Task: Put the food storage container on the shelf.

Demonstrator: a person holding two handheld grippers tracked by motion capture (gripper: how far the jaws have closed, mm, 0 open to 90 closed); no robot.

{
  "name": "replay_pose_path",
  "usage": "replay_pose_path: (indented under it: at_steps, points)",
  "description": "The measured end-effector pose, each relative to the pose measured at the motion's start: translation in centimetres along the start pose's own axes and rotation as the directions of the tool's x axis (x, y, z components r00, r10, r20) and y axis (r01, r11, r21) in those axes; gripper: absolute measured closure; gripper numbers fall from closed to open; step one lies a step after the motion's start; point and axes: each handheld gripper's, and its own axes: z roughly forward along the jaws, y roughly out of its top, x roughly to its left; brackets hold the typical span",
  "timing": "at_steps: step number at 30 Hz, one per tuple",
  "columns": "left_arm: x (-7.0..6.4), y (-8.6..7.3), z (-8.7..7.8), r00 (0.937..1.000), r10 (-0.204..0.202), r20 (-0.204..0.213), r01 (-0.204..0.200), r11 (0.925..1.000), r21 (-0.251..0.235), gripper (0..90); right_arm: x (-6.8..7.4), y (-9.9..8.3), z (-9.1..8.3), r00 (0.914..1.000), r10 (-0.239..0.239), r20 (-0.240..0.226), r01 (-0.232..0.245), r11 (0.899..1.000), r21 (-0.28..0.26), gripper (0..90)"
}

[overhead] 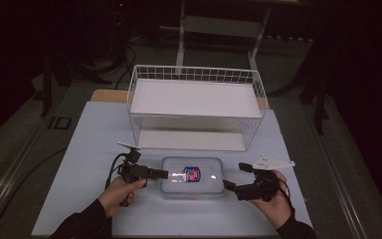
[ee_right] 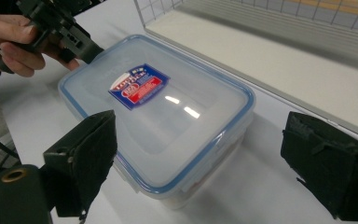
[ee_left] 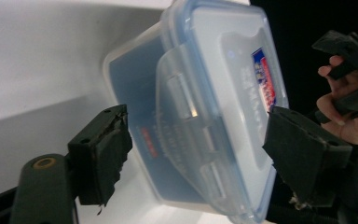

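Lidded plastic box (overhead: 192,177) lay near the counter's (overhead: 89,149) front edge, left tool (overhead: 165,174) gaped open at its latch, right tool (overhead: 234,178) spread open beside it, wire basket (overhead: 197,107) stood behind.

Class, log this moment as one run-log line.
left gripper: open at container end | right gripper: open beside it | lid: on | basket: behind

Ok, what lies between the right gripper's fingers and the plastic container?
Nothing but bare white table. In the right gripper view, the right gripper is open just short of the container, with no object in the gap.
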Motion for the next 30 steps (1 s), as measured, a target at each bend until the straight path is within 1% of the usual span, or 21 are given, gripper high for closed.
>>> replay_pose_path:
  at_steps: [2, 3, 4, 5, 6, 7, 9, 10, 11, 12, 15, 16, 17, 20, 22, 24, 25, 27, 28, 29, 30]
  points:
    - [0.2, 0.0, 0.1, 0.9999, -0.01, 0.011, 0.01, 0.9999, 0.01, 37.3, -0.1, -0.1, 0.0, 0.9999, 0.011, 0.0, -0.011, 1.0, 0.009, 12.2]
    - [0.3, -0.1, 0.2, 0.9988, -0.005, 0.048, 0.004, 0.9996, 0.027, 41.1, -0.2, -0.2, 0.0, 0.9999, 0.017, 0.001, -0.017, 1.0, 0.01, 12.3]
    - [0.3, -0.1, 0.2, 0.9988, -0.005, 0.048, 0.004, 0.9996, 0.027, 40.9, -0.3, -0.2, 0.0, 0.9998, 0.021, -0.001, -0.021, 1.0, 0.011, 12.8]
    - [0.2, -0.1, -0.1, 0.9988, 0.015, 0.046, -0.016, 0.9994, 0.03, 43.1, -0.4, -0.3, 0.0, 0.9995, 0.031, 0.0, -0.031, 0.999, 0.013, 13.2]
    - [0.2, -0.1, -0.1, 0.9988, 0.015, 0.046, -0.016, 0.9994, 0.03, 45.9, -0.4, -0.3, 0.0, 0.9995, 0.031, 0.0, -0.031, 0.999, 0.013, 13.2]
    - [0.1, -0.1, -0.3, 0.9989, 0.024, 0.039, -0.025, 0.9991, 0.033, 46.4, -0.7, -0.4, 0.0, 0.9986, 0.053, -0.003, -0.053, 0.998, 0.02, 13.6]
    - [0.2, -0.1, -0.3, 0.9989, 0.019, 0.043, -0.02, 0.9994, 0.028, 47.1, -1.0, -0.6, 0.1, 0.9965, 0.083, -0.012, -0.083, 0.996, 0.029, 14.0]
    - [0.2, -0.1, -0.3, 0.9989, 0.019, 0.043, -0.02, 0.9994, 0.028, 48.0, -1.0, -0.6, 0.1, 0.9965, 0.083, -0.012, -0.083, 0.996, 0.029, 14.0]
    - [0.3, -0.2, -0.5, 0.9982, 0.021, 0.056, -0.022, 0.9995, 0.024, 49.1, -1.4, -0.8, 0.3, 0.9917, 0.126, -0.028, -0.125, 0.991, 0.039, 14.4]
    - [0.3, -0.2, -0.5, 0.9982, 0.021, 0.056, -0.022, 0.9995, 0.024, 49.8, -1.5, -0.9, 0.4, 0.9884, 0.147, -0.037, -0.146, 0.988, 0.047, 15.0]
    - [-0.2, -0.6, -0.9, 0.9972, 0.05, 0.055, -0.051, 0.9987, 0.007, 52.0, -2.0, -1.2, 0.8, 0.9761, 0.206, -0.07, -0.201, 0.977, 0.067, 16.4]
    - [-0.2, -0.6, -0.9, 0.9972, 0.05, 0.055, -0.051, 0.9987, 0.007, 52.6, -2.0, -1.2, 0.8, 0.9761, 0.206, -0.07, -0.201, 0.977, 0.067, 16.4]
    - [-0.5, -1.0, -1.1, 0.996, 0.072, 0.053, -0.072, 0.9974, -0.005, 53.3, -2.2, -1.4, 1.2, 0.969, 0.233, -0.082, -0.226, 0.97, 0.084, 18.5]
    - [-0.8, -1.4, -1.2, 0.9943, 0.097, 0.045, -0.096, 0.9952, -0.02, 54.0, -2.4, -1.8, 1.7, 0.9576, 0.269, -0.103, -0.259, 0.96, 0.104, 21.5]
    - [-0.9, -1.5, -1.2, 0.9942, 0.096, 0.048, -0.095, 0.9951, -0.027, 54.7, -2.6, -2.1, 2.2, 0.9461, 0.301, -0.12, -0.287, 0.951, 0.118, 22.6]
    - [-0.9, -1.7, -1.3, 0.993, 0.107, 0.05, -0.105, 0.994, -0.031, 55.3, -2.9, -2.4, 2.6, 0.9297, 0.338, -0.146, -0.32, 0.938, 0.137, 23.7]
    - [-1.1, -1.8, -1.4, 0.9921, 0.117, 0.046, -0.116, 0.9928, -0.029, 55.5, -3.1, -2.5, 2.9, 0.9179, 0.363, -0.16, -0.342, 0.929, 0.145, 25.3]
    - [-1.2, -1.8, -1.4, 0.9914, 0.124, 0.041, -0.123, 0.992, -0.025, 55.9, -3.2, -2.7, 3.2, 0.8998, 0.393, -0.19, -0.365, 0.916, 0.164, 28.2]
    - [-1.2, -1.8, -1.4, 0.9914, 0.124, 0.041, -0.123, 0.992, -0.025, 56.0, -3.2, -2.8, 3.3, 0.8954, 0.4, -0.195, -0.371, 0.913, 0.168, 31.2]
    - [-1.4, -1.9, -1.4, 0.9904, 0.132, 0.041, -0.131, 0.9911, -0.021, 56.3, -3.3, -2.8, 3.4, 0.8814, 0.421, -0.215, -0.388, 0.904, 0.179, 34.3]
    - [-1.5, -2.0, -1.4, 0.99, 0.136, 0.038, -0.135, 0.9906, -0.023, 56.3, -3.3, -2.9, 3.4, 0.8756, 0.427, -0.226, -0.394, 0.902, 0.177, 36.7]
